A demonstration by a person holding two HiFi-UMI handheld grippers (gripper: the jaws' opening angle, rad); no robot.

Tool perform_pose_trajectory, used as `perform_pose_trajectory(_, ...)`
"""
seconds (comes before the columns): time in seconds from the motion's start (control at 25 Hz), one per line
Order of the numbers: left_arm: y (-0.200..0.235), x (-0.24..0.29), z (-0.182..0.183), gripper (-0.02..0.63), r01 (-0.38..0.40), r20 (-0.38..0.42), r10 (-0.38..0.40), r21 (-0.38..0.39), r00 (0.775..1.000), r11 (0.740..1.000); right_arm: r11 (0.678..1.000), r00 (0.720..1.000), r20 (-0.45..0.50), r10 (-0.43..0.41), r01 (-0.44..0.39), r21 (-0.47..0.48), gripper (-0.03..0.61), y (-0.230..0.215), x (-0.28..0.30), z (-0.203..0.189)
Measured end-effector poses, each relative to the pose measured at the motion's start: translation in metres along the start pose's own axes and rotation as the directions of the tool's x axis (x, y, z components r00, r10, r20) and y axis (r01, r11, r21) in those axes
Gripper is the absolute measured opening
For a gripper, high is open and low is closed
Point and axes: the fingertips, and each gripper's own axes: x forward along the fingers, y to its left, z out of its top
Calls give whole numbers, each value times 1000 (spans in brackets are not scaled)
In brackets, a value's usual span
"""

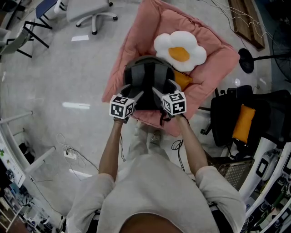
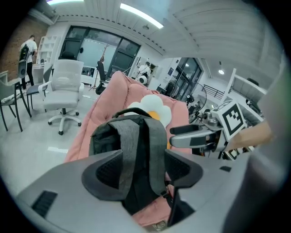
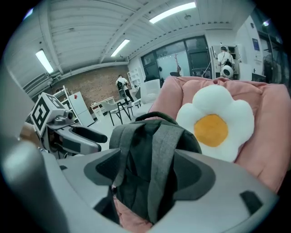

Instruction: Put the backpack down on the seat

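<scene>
A dark grey backpack rests upright on the pink cushioned seat, its straps facing me. Behind it leans a fried-egg cushion. My left gripper is at the pack's lower left and my right gripper at its lower right, both open. In the left gripper view the backpack fills the gap of the left gripper, its two grey straps running between the spread jaws without being pinched. In the right gripper view the right gripper stands wide around a strap of the backpack.
An orange cushion lies beside the pack on the seat. A black chair with a yellow-orange pad stands at right, a white office chair at top left. A lamp base and floor cables are nearby. People stand far off.
</scene>
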Motion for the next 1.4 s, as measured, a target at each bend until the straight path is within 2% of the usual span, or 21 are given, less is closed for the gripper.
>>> perform_pose_trajectory(0.2, -11, -21, 5, 264, -34, 40, 33, 11, 999, 999, 1000, 998, 57, 2, -2, -7, 322, 6, -30, 12)
perform_pose_trajectory(0.64, -58, -74, 28, 262, -53, 153, 43, 60, 987, 997, 999, 987, 159, -32, 37, -26, 206, 18, -105, 29)
perform_pose_trajectory(1.08, -112, -115, 52, 95, -42, 265, 15, 96, 964, 994, 990, 967, 247, -57, 86, -110, 40, 32, -174, 47)
perform_pose_trajectory(1.4, -148, -145, 59, 44, -53, 312, 10, 130, 950, 990, 986, 953, 299, -57, 101, -133, 0, 49, -222, 53)
